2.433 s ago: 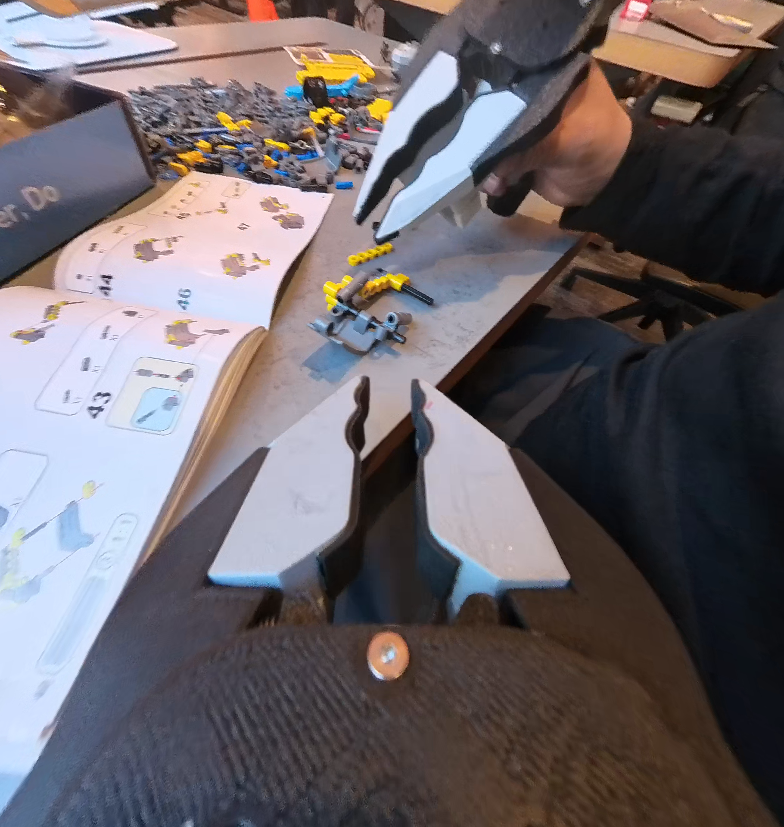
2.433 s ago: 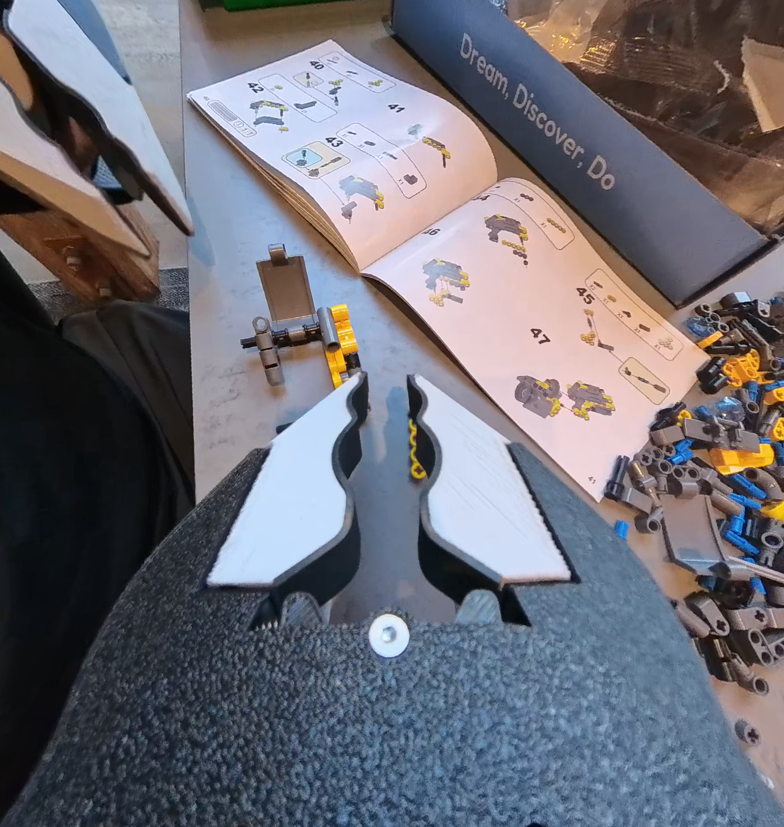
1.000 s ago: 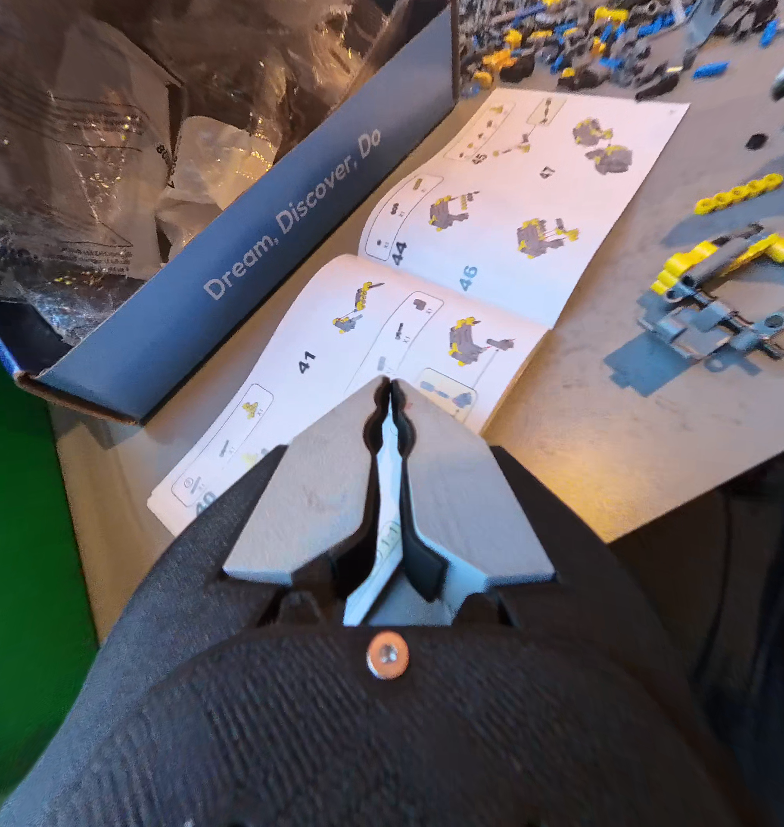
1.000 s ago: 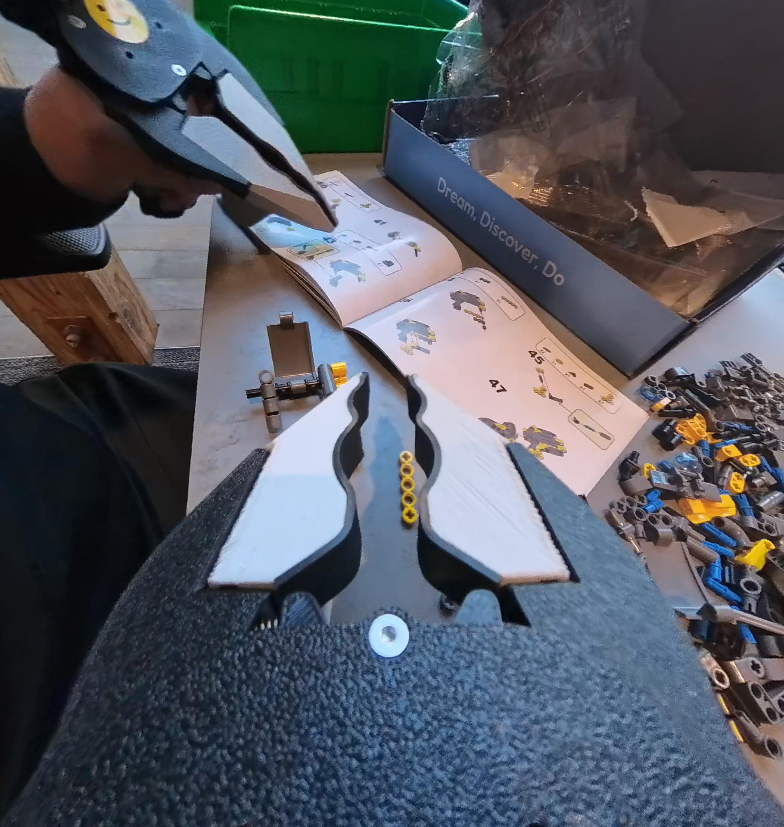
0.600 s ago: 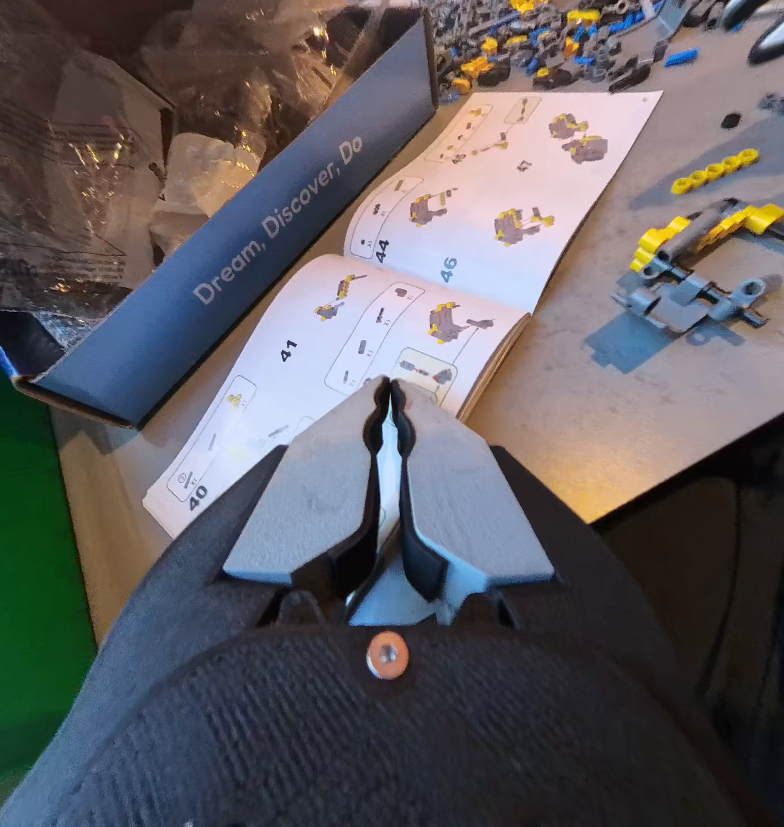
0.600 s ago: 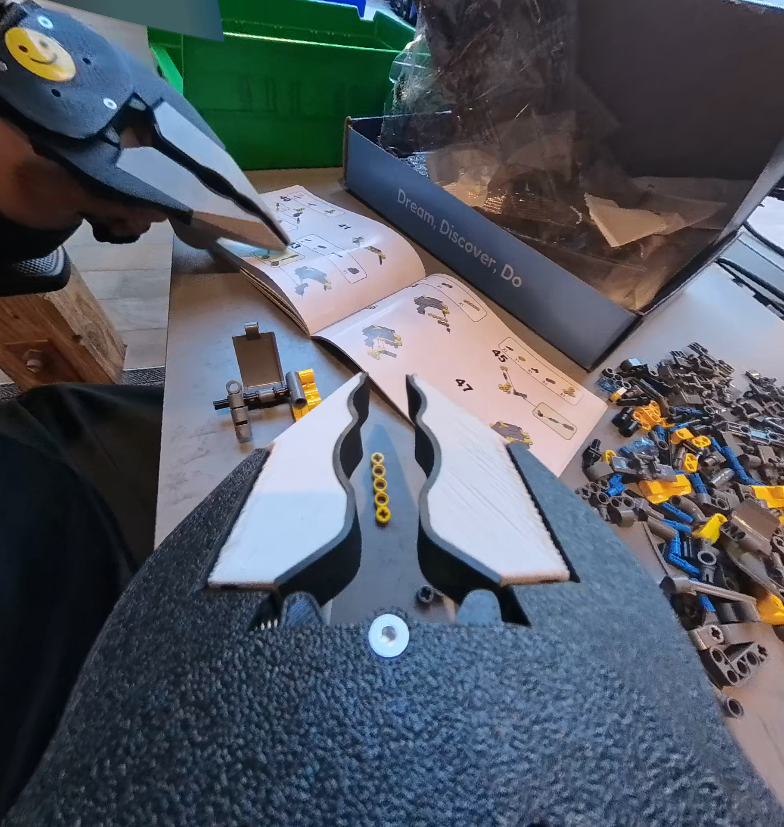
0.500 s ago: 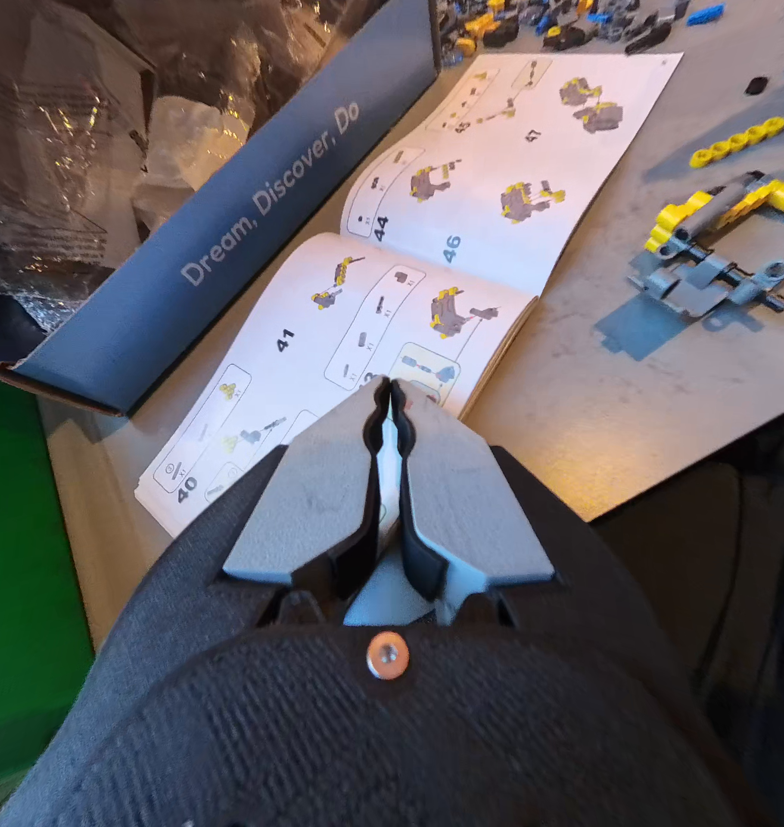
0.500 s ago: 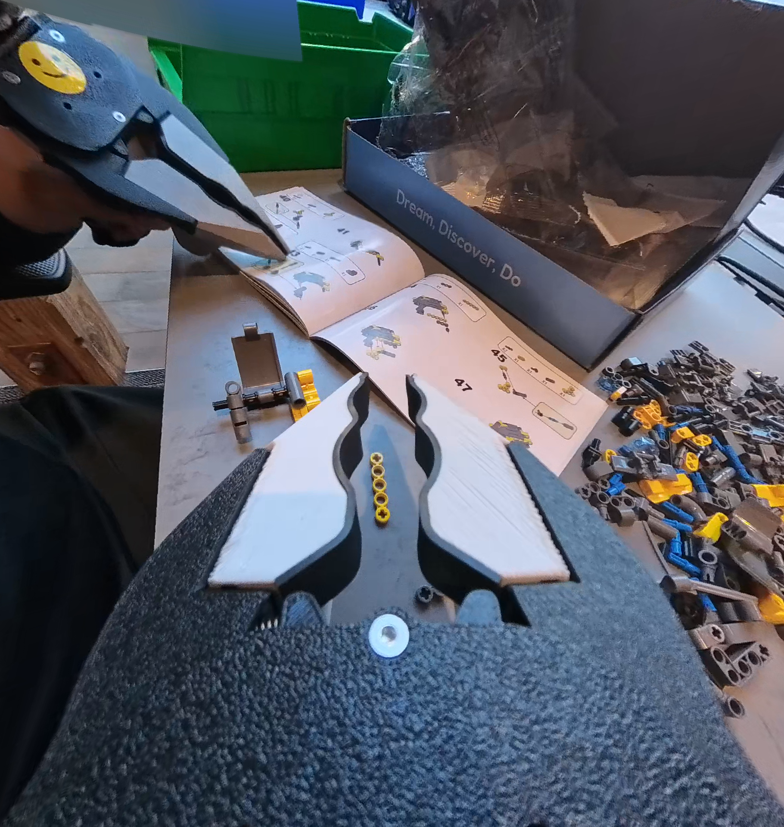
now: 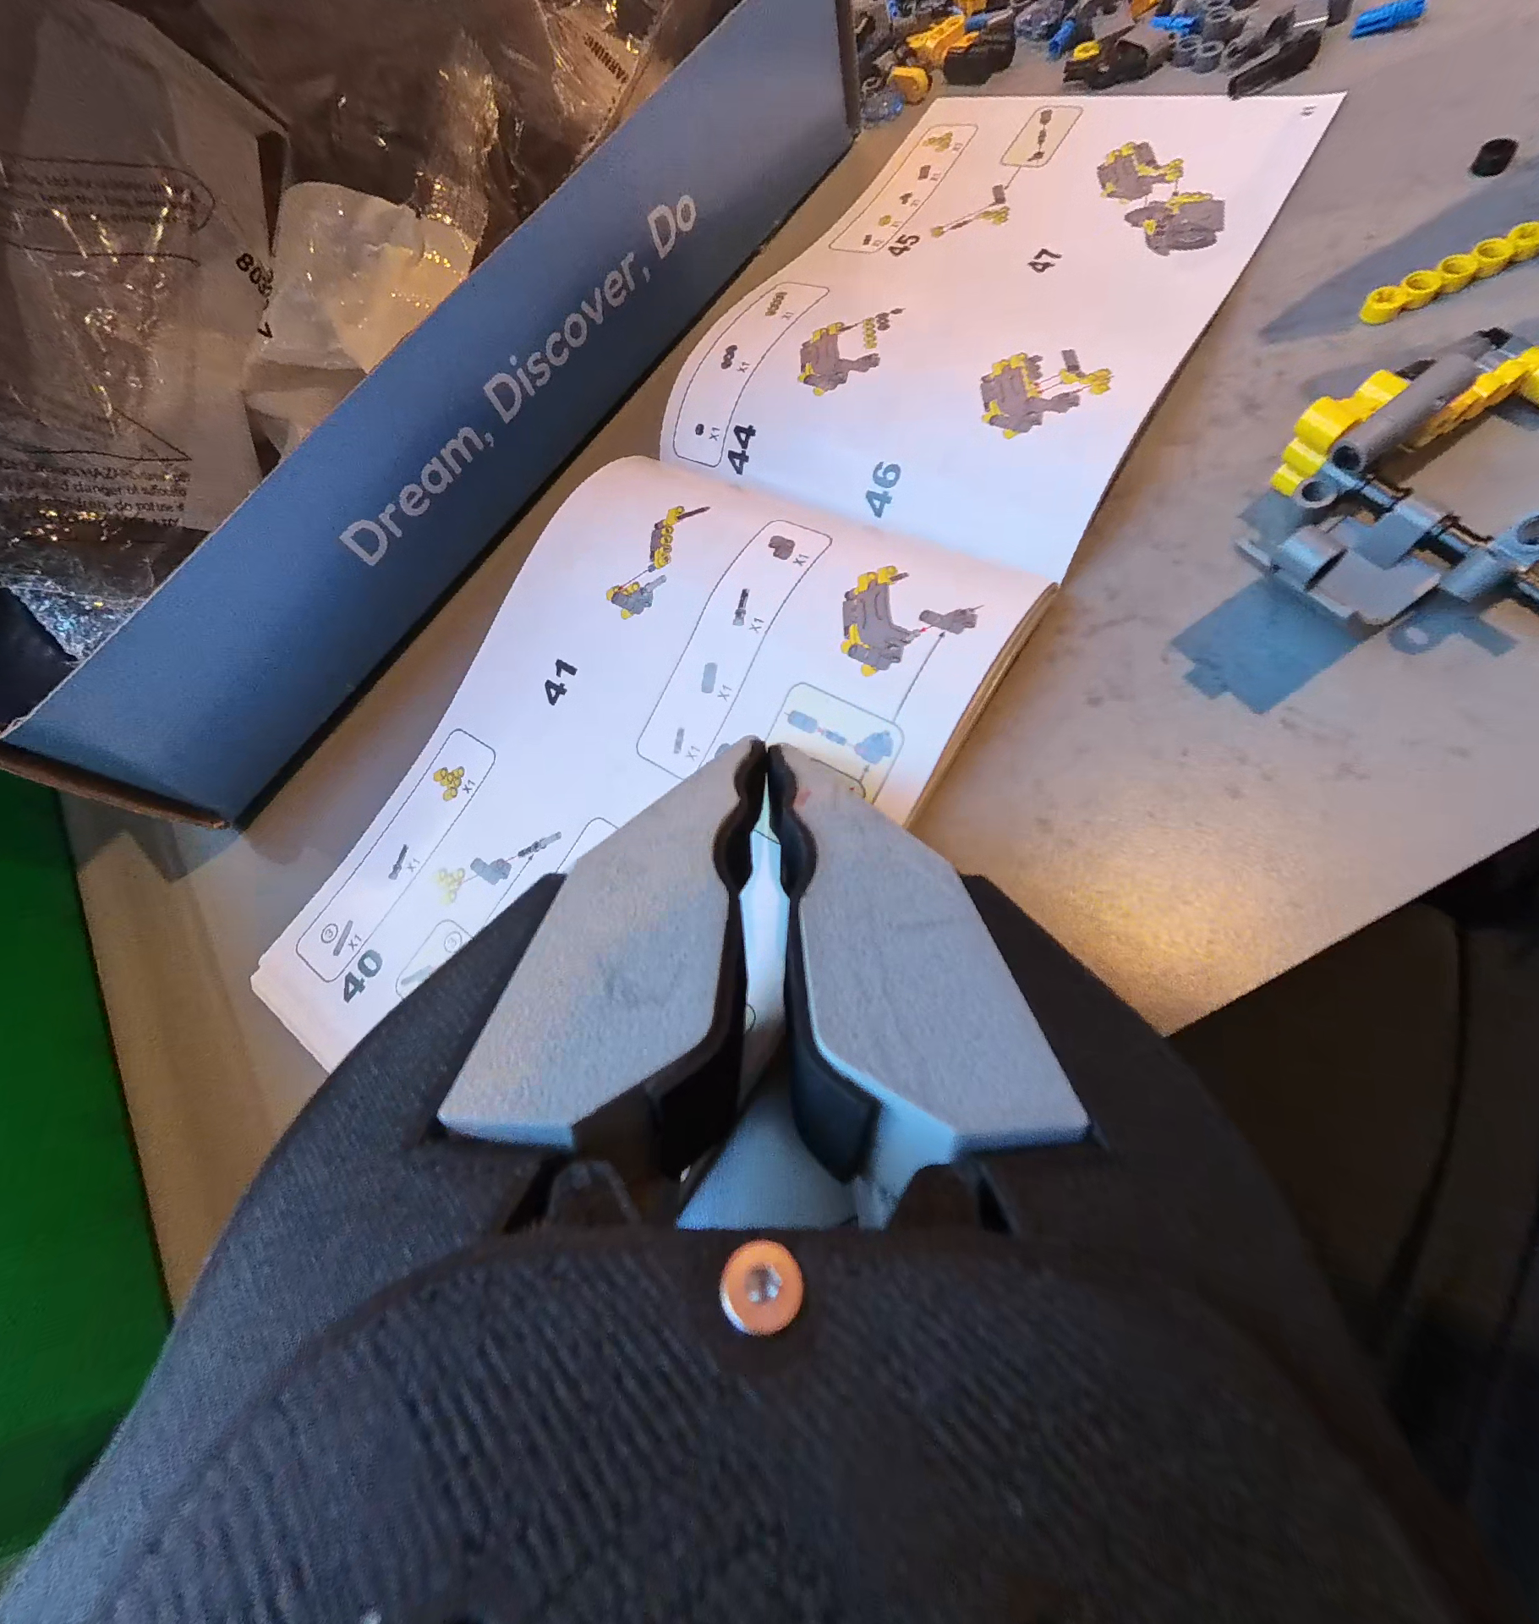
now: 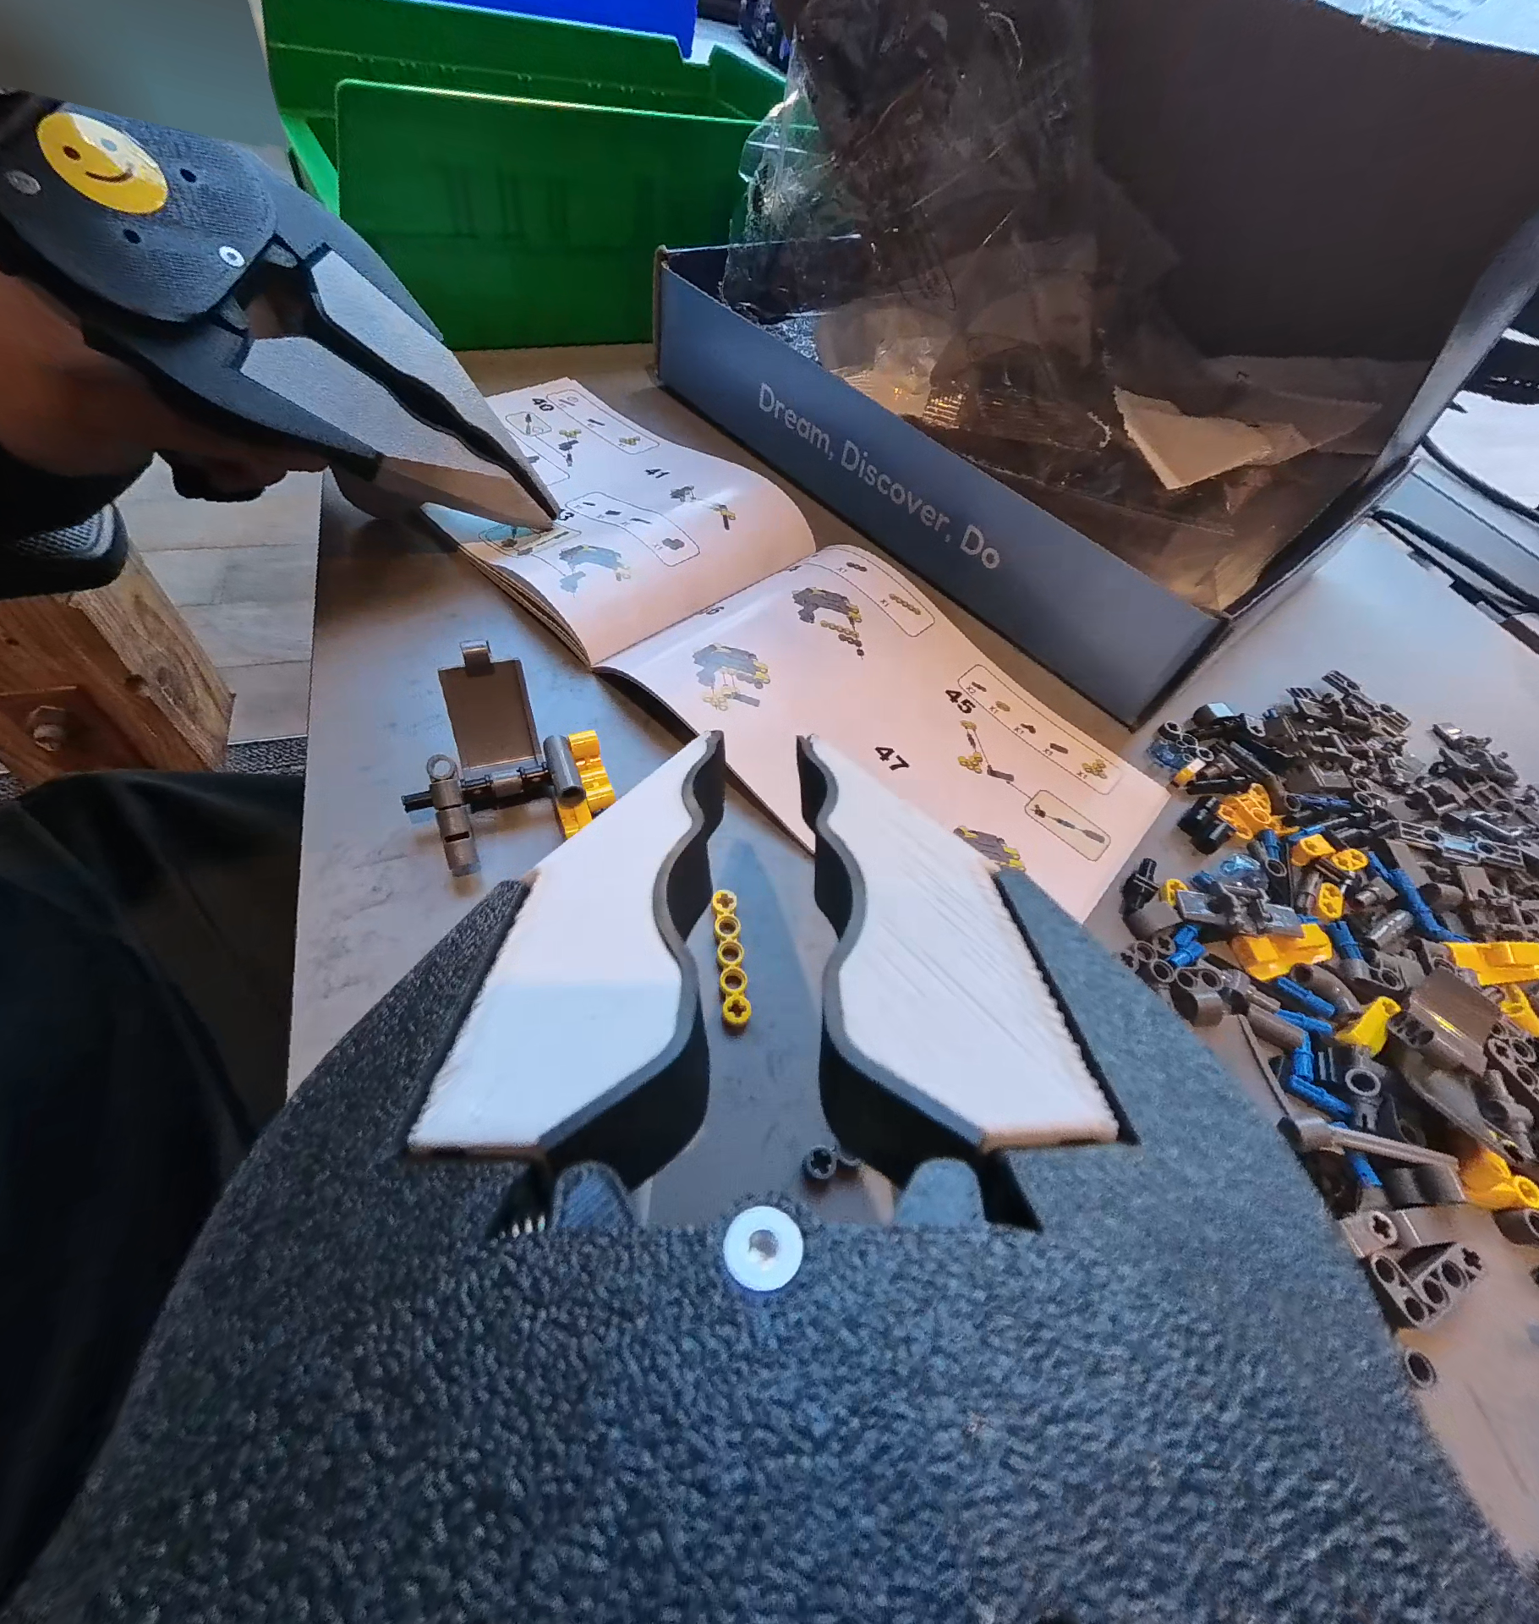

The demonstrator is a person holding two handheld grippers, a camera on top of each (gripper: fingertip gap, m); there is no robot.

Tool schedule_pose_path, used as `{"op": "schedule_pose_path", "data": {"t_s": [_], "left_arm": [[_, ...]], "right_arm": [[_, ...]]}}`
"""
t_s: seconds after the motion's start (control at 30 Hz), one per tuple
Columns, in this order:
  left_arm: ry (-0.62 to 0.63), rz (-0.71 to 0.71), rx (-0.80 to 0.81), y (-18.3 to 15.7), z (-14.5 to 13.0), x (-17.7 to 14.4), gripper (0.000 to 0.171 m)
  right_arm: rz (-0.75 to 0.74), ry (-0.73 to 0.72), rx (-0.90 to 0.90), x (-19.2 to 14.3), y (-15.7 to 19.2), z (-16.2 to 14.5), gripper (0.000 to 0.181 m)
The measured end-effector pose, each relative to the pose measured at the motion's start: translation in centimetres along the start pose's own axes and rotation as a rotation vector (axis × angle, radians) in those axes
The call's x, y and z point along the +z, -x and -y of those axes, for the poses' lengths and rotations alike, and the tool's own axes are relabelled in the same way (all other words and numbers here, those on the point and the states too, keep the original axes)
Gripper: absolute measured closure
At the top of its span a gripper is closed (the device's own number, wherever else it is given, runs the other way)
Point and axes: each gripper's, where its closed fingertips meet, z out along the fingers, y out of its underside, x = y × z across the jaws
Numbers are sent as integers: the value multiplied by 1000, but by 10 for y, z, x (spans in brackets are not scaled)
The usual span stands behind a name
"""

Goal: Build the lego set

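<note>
My left gripper (image 9: 766,757) is shut, its tips resting on the left page of an open instruction booklet (image 9: 924,395). It also shows in the right wrist view (image 10: 548,518), tips down on that page of the booklet (image 10: 836,685). My right gripper (image 10: 757,747) is open and empty above the table. A yellow five-hole beam (image 10: 729,958) lies on the table between its fingers, apart from them. A grey and yellow part assembly (image 10: 502,764) lies just left of the right gripper. It shows in the left wrist view (image 9: 1416,527) next to the beam (image 9: 1460,272).
A blue cardboard box (image 10: 924,527) with plastic bags stands behind the booklet. A pile of grey, blue and yellow parts (image 10: 1363,949) covers the right of the table. A green crate (image 10: 520,202) and a wooden block (image 10: 72,677) are beyond the table's left edge.
The left gripper has shut and swung from the table's front edge onto the booklet's left page. The right gripper has drawn back, still open, with the yellow beam between its fingers.
</note>
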Motion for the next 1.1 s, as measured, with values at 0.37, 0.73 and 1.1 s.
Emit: {"op": "schedule_pose_path", "data": {"t_s": [0.37, 0.73, 1.1], "left_arm": [[-22, -1, 44, -9, 8, -1, 171], [-22, -15, 46, -11, 7, -1, 171], [-16, -28, 40, -12, 4, 2, 171]], "right_arm": [[-14, -12, -18, -2, 0, 2, 165], [-17, 3, -38, 0, 2, 0, 165], [-10, 0, -29, 0, 1, 0, 165]]}}
